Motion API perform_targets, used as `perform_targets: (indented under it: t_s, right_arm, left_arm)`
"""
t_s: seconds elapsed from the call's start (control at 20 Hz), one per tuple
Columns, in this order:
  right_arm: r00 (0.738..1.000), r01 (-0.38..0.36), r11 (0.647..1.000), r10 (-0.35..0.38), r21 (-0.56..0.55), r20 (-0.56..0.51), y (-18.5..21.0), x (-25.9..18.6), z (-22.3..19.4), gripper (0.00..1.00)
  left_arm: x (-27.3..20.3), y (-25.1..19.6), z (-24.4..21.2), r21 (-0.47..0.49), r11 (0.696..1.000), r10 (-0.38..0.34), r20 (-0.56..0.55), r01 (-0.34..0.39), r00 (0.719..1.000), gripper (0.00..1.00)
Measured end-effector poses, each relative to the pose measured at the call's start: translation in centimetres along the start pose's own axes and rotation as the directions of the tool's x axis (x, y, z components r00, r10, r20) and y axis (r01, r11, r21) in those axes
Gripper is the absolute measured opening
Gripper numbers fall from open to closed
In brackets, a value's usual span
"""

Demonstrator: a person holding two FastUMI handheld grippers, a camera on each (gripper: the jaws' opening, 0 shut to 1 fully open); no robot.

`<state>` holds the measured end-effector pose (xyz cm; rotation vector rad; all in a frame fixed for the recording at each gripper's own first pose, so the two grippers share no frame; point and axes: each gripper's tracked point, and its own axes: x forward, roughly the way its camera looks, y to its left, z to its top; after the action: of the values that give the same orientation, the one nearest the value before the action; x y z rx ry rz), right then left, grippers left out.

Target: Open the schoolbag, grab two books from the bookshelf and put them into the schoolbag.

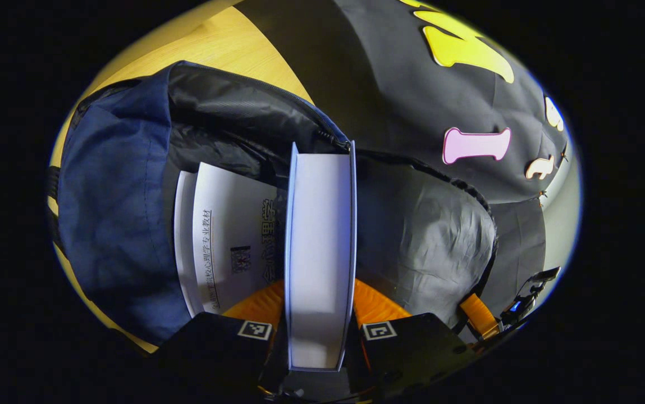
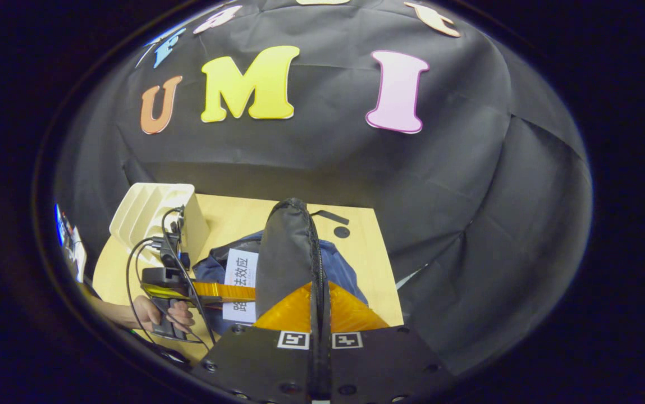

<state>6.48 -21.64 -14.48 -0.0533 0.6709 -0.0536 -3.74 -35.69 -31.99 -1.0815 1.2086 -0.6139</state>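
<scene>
Left gripper [image 1: 319, 331] pinches a book [image 1: 319, 247] edge-on, held at the open mouth of the schoolbag [image 1: 114, 202] on the table [image 2: 375, 264]. Another book [image 1: 227, 235] lies inside. Right gripper [image 2: 320, 314] is pressed together on the bag's flap [image 2: 288, 252], lifting it. Bookshelf [image 2: 151, 213] stands behind.

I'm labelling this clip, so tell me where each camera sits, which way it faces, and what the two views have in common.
Left gripper view: rides on the left gripper, looking down into the open schoolbag; its fingers clamp a book on edge, a second book already inside.
Right gripper view: rides on the right gripper, facing the booth wall across the table; its fingers pinch the bag's flap; a hand holds the other gripper beside a white bookshelf.
Shared: schoolbag, the held book, table.
</scene>
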Motion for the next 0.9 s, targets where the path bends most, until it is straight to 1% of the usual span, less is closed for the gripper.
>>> perform_targets:
  t_s: [0.05, 0.15, 0.2, 0.25, 0.35, 0.4, 0.45, 0.5, 0.55, 0.6, 0.75, 0.8, 0.85, 0.9]
  right_arm:
    - [1.0, -0.002, 1.0, 0.002, 0.001, -0.003, 0.1, 0.1, -0.2, 0.0]
    - [1.0, -0.007, 1.0, 0.007, 0.001, -0.004, 0.2, 0.2, -0.2, 0.0]
    - [1.0, -0.01, 1.0, 0.01, 0.001, -0.006, 0.2, 0.3, -0.3, 0.0]
    - [1.0, -0.012, 1.0, 0.012, 0.001, -0.007, 0.2, 0.4, -0.3, 0.0]
    - [1.0, -0.017, 1.0, 0.017, 0.002, -0.009, 0.3, 0.6, -0.3, 0.0]
    - [1.0, -0.019, 1.0, 0.019, 0.003, -0.011, 0.3, 0.7, -0.4, 0.0]
    - [1.0, -0.021, 1.0, 0.021, 0.005, -0.012, 0.3, 0.8, -0.3, 0.03]
    - [1.0, -0.021, 1.0, 0.021, 0.006, -0.014, 0.2, 0.9, -0.3, 0.02]
    - [1.0, -0.022, 1.0, 0.022, 0.007, -0.012, 0.2, 0.9, -0.2, 0.02]
    - [1.0, -0.022, 1.0, 0.022, 0.006, -0.012, 0.3, 1.1, -0.2, 0.0]
    - [1.0, -0.026, 1.0, 0.026, 0.009, -0.009, 0.2, 1.1, -0.2, 0.0]
    - [1.0, -0.026, 1.0, 0.026, 0.01, -0.009, 0.2, 1.0, -0.2, 0.0]
    - [1.0, -0.027, 1.0, 0.027, 0.012, -0.009, 0.3, 1.2, -0.1, 0.0]
    - [1.0, -0.028, 1.0, 0.028, 0.013, -0.007, 0.3, 1.3, 0.0, 0.0]
  left_arm:
    - [0.1, 0.2, 0.1, 0.01, 1.0, -0.001, -0.001, 0.001, 1.0, 0.55]
    - [0.1, 0.5, 0.1, 0.003, 1.0, 0.011, -0.014, -0.011, 1.0, 0.58]
    - [0.3, 1.0, 0.1, 0.001, 0.999, 0.032, -0.029, -0.032, 0.999, 0.63]
    - [0.5, 1.5, -0.3, -0.002, 0.999, 0.052, -0.046, -0.052, 0.998, 0.55]
    - [0.7, 2.2, -0.5, -0.016, 0.995, 0.092, -0.079, -0.094, 0.993, 0.65]
    - [0.7, 2.8, -0.5, -0.005, 0.991, 0.13, -0.086, -0.13, 0.988, 0.69]
    - [0.9, 3.2, -0.7, 0.003, 0.989, 0.149, -0.098, -0.149, 0.984, 0.71]
    - [0.8, 2.8, -0.6, 0.004, 0.986, 0.164, -0.101, -0.164, 0.981, 0.79]
    - [0.8, 2.9, -0.8, 0.008, 0.983, 0.181, -0.112, -0.181, 0.977, 0.8]
    - [0.7, 3.0, -0.8, 0.015, 0.979, 0.203, -0.126, -0.202, 0.971, 0.82]
    - [0.1, 3.3, -1.1, 0.054, 0.959, 0.282, -0.154, -0.277, 0.947, 0.85]
    - [-0.4, 3.2, -1.2, 0.068, 0.952, 0.304, -0.16, -0.297, 0.939, 0.98]
    - [-0.9, 3.2, -1.2, 0.083, 0.945, 0.326, -0.162, -0.316, 0.931, 0.99]
    - [-1.4, 3.1, -1.2, 0.096, 0.937, 0.346, -0.161, -0.334, 0.924, 0.87]
